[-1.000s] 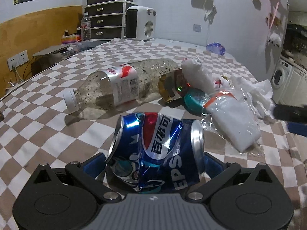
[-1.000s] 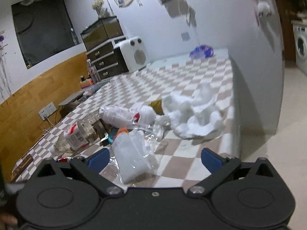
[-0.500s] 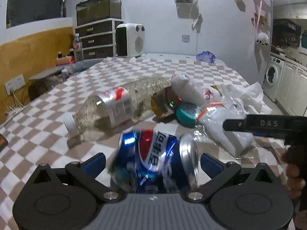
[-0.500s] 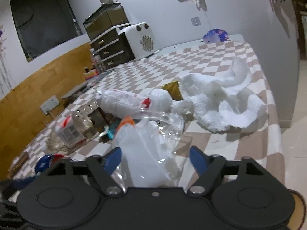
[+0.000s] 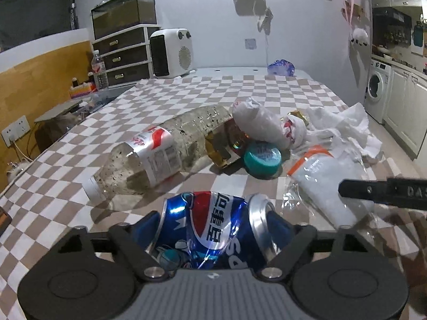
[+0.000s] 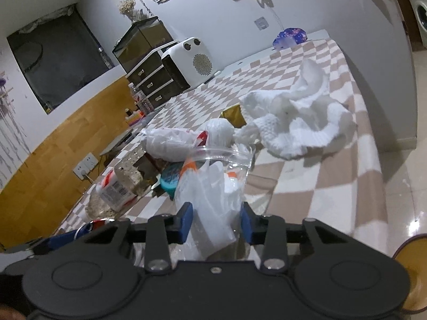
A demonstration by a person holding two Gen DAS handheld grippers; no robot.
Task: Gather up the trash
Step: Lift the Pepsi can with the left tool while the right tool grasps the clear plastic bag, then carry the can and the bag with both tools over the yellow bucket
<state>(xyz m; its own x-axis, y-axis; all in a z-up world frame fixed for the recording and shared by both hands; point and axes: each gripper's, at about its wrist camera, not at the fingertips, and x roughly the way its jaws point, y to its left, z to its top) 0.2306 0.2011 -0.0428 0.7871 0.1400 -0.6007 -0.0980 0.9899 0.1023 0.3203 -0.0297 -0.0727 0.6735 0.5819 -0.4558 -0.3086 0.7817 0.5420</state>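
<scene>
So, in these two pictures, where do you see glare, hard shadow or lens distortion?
Left wrist view: bright glints on the crushed blue can; the lying plastic bottle casts a dark shadow on the checked cloth. Right wrist view: strong fisheye bending tilts the walls; a glare spot shines on the floor; the crumpled white paper looks overexposed.
</scene>
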